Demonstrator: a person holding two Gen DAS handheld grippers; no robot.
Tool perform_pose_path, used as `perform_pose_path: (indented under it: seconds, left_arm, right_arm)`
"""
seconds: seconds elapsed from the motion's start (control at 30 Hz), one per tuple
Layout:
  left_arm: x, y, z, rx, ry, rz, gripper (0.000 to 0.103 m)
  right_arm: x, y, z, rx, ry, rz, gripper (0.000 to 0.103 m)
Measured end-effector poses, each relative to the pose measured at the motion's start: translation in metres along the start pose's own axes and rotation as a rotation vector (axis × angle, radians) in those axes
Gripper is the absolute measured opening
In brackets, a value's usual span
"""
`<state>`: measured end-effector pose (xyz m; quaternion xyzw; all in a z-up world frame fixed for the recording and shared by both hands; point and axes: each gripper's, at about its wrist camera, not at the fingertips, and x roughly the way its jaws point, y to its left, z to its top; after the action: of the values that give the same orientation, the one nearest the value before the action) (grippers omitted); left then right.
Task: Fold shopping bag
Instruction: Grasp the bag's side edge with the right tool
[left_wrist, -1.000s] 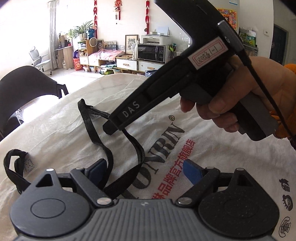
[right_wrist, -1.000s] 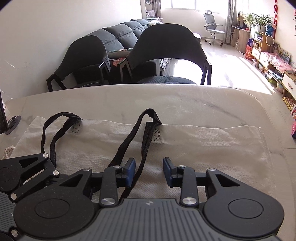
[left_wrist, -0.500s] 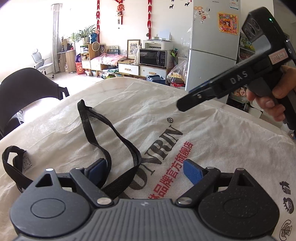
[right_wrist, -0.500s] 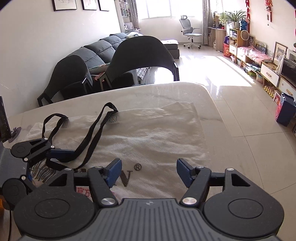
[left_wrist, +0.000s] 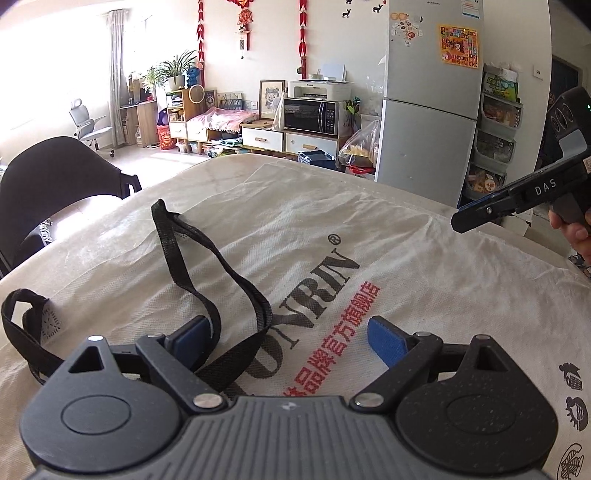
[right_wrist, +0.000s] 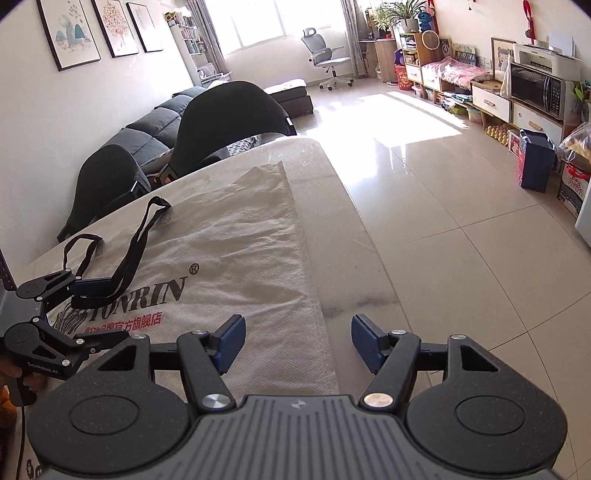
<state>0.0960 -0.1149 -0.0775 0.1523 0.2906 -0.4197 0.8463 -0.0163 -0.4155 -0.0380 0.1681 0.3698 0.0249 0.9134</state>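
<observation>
Right wrist view: your right gripper (right_wrist: 297, 341) over shopping bag (right_wrist: 236, 254) side edge, fingers closing slightly, nothing between. Bag flat on counter (right_wrist: 343, 236). Left gripper (left_wrist: 286, 339) fingers wide, straddling black handle strap (left_wrist: 207, 266), no grip. First fold pending; pinch edge next.

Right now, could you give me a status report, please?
Left gripper open over strap. Right gripper closing, nothing between jaws, at bag edge. Bag flat, unfolded.

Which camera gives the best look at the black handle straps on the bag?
The left wrist view: the black handle straps lie close and large on the white bag. The right wrist view shows them smaller, at its left side.
</observation>
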Motion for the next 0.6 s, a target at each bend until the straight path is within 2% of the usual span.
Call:
perform_pose_path:
  seconds: [0.17,0.27,0.37,0.4,0.5,0.6]
  left_arm:
    - [-0.002,-0.001,-0.001,-0.002,0.001,0.0,0.093]
    - [-0.002,-0.001,-0.001,-0.001,0.001,0.0,0.093]
    - [-0.003,-0.002,-0.001,-0.001,0.002,-0.001,0.093]
    - [-0.003,-0.003,0.0,-0.001,0.002,-0.001,0.093]
    - [-0.003,-0.003,-0.001,-0.002,0.002,-0.002,0.093]
    - [-0.003,-0.003,-0.001,-0.001,0.003,-0.003,0.094]
  right_arm:
    - [0.009,-0.006,0.006,0.053,0.008,0.107,0.058]
    - [0.012,-0.016,0.009,0.129,0.02,0.174,0.054]
    - [0.014,-0.032,0.009,0.219,0.035,0.234,0.047]
    - [0.014,-0.037,0.009,0.247,0.04,0.252,0.041]
    - [0.016,-0.051,0.008,0.318,0.049,0.302,0.04]
    - [0.017,-0.052,0.007,0.317,0.047,0.317,0.039]
